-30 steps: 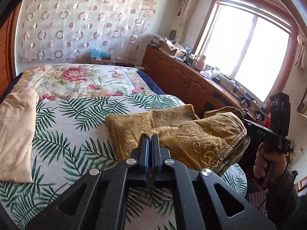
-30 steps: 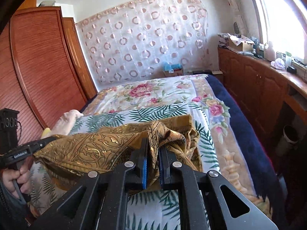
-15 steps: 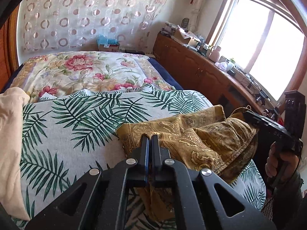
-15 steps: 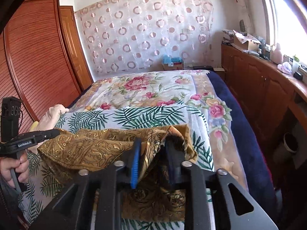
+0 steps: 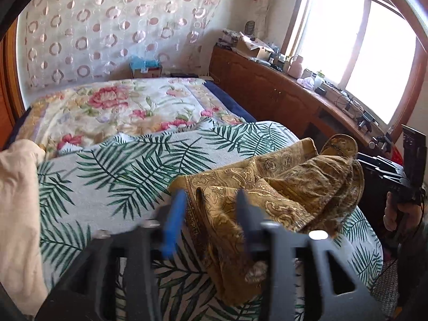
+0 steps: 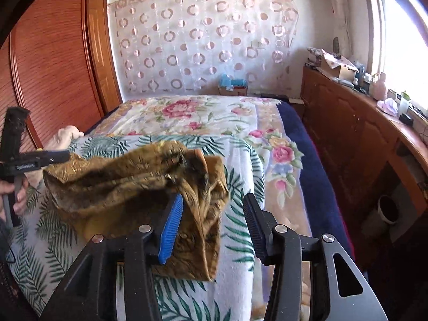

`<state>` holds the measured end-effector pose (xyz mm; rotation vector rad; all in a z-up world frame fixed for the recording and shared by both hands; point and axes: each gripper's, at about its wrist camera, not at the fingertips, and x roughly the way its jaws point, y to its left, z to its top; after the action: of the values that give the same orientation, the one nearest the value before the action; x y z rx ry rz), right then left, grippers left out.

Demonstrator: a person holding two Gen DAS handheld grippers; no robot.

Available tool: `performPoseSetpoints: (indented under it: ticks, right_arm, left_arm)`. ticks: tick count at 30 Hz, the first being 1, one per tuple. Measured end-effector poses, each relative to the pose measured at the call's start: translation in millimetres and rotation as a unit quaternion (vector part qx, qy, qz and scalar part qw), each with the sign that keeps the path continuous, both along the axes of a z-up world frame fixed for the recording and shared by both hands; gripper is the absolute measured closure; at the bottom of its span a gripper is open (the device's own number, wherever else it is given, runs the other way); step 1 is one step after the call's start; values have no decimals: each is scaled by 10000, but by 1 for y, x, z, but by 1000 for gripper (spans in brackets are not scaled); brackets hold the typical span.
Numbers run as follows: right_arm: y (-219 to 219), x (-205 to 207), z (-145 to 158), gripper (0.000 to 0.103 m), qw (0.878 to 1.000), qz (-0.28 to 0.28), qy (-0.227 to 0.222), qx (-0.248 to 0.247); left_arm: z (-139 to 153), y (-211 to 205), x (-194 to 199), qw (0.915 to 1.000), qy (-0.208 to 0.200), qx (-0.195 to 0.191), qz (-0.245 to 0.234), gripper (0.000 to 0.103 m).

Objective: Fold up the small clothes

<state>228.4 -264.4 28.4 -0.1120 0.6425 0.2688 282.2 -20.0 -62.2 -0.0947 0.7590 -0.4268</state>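
A gold patterned garment (image 5: 281,198) lies bunched on the palm-leaf blanket (image 5: 128,171) near the bed's front edge; it also shows in the right wrist view (image 6: 139,187). My left gripper (image 5: 211,200) is open, its jaws blurred and spread on either side of the garment's near edge. My right gripper (image 6: 214,203) is open, with the garment's right end lying between and just beyond the jaws. The right gripper shows at the right of the left wrist view (image 5: 388,171), and the left gripper at the left of the right wrist view (image 6: 34,160).
A folded cream garment (image 5: 16,203) lies at the bed's left side. A floral quilt (image 6: 203,115) covers the far half of the bed. A wooden cabinet (image 6: 355,139) with clutter runs along the right under the window. A wooden wardrobe (image 6: 50,61) stands at left.
Both grippers have opened and let go of the gold garment, which has dropped onto the blanket. Both grippers have drawn back toward the bed's front edge.
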Motion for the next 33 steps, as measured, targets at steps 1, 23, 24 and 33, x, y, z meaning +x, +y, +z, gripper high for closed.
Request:
performPoseSetpoints:
  ticks: [1, 23, 24, 33]
  right_arm:
    - [2, 0, 1, 54, 10000, 43, 68, 8]
    - [16, 64, 10, 97, 9985, 201, 512, -3]
    - [17, 64, 8, 97, 9984, 161, 532, 47]
    - [17, 48, 14, 97, 9997, 77, 186, 121]
  left_arm:
    - [3, 2, -5, 10000, -60, 22, -6, 44]
    - [-18, 18, -21, 9993, 254, 193, -199, 31]
    - [-17, 13, -16, 9991, 231, 243, -260, 31]
    - [-8, -20, 35, 9967, 53, 500, -631, 31]
